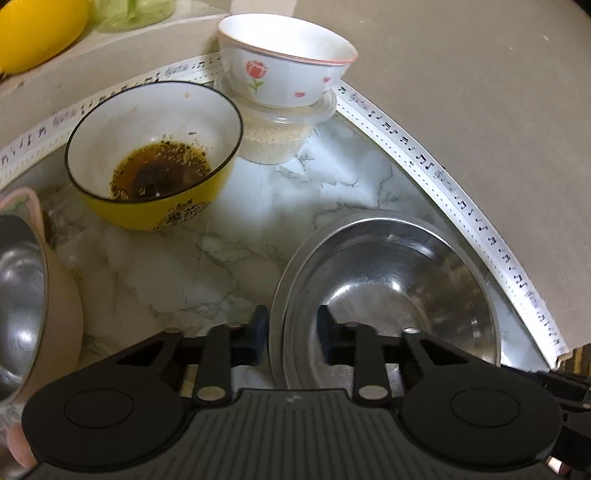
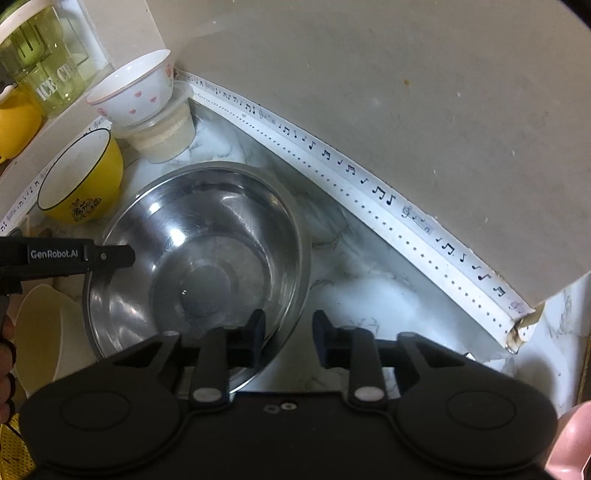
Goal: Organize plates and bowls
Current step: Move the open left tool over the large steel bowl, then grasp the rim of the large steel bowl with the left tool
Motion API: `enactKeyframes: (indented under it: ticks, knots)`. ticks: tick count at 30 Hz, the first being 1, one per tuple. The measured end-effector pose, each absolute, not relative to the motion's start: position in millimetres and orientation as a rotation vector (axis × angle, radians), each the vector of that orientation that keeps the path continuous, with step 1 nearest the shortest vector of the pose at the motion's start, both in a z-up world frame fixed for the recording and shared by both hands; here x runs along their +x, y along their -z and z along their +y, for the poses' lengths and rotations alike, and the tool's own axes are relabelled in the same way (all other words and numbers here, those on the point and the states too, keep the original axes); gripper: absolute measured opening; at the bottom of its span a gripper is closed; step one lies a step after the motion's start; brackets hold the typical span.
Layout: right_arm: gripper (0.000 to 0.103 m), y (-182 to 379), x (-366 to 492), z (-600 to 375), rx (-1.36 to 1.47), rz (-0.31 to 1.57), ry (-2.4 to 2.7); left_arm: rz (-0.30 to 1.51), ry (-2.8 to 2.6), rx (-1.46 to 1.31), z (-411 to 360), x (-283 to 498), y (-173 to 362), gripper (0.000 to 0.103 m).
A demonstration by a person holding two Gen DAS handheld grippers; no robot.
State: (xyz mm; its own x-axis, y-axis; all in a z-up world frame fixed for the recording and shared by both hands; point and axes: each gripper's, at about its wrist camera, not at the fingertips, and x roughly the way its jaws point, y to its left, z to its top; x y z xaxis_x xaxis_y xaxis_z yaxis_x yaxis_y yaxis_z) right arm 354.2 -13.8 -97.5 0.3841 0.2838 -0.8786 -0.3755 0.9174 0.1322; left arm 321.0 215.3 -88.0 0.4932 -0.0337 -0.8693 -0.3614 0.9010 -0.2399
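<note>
A large steel bowl (image 1: 391, 291) (image 2: 199, 258) sits on the marble counter. My left gripper (image 1: 291, 328) is open, its fingers on either side of the bowl's near-left rim. My right gripper (image 2: 288, 334) is open, straddling the bowl's near-right rim. The left gripper (image 2: 110, 256) also shows over the bowl's left rim in the right wrist view. A yellow bowl (image 1: 155, 155) (image 2: 81, 177) with brown sauce residue stands behind. A white rose-print bowl (image 1: 284, 62) (image 2: 133, 92) rests on a clear tub (image 1: 277, 136) (image 2: 166, 136).
A pink bowl with a steel liner (image 1: 26, 295) stands at the left, cream-coloured in the right wrist view (image 2: 48, 339). A beige wall (image 1: 480, 92) with music-note trim (image 2: 369, 192) bounds the counter's corner. A green glass jar (image 2: 40, 62) and yellow object (image 1: 37, 29) sit on a ledge.
</note>
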Motion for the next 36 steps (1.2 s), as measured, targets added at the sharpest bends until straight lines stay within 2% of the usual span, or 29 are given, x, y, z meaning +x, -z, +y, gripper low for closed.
enactKeyframes:
  ticks: [1, 3, 10, 23, 36]
  knots:
    - [0.018, 97, 354, -14, -0.087, 1.1, -0.424, 1.044, -0.212, -0.427, 216, 320, 89, 0.016]
    - [0.017, 97, 354, -14, -0.08, 1.098, -0.416, 1.045, -0.214, -0.417, 216, 320, 91, 0.014]
    - [0.017, 88, 345, -23, -0.058, 1.077, -0.414, 1.016, -0.217, -0.396, 207, 304, 75, 0.013]
    - [0.017, 45, 281, -53, -0.06, 1.037, -0.478, 0.952, -0.187, -0.343, 176, 222, 17, 0.013]
    - [0.017, 45, 207, -47, -0.141, 1.059, -0.572, 1.018, -0.225, -0.375, 173, 125, 30, 0.013]
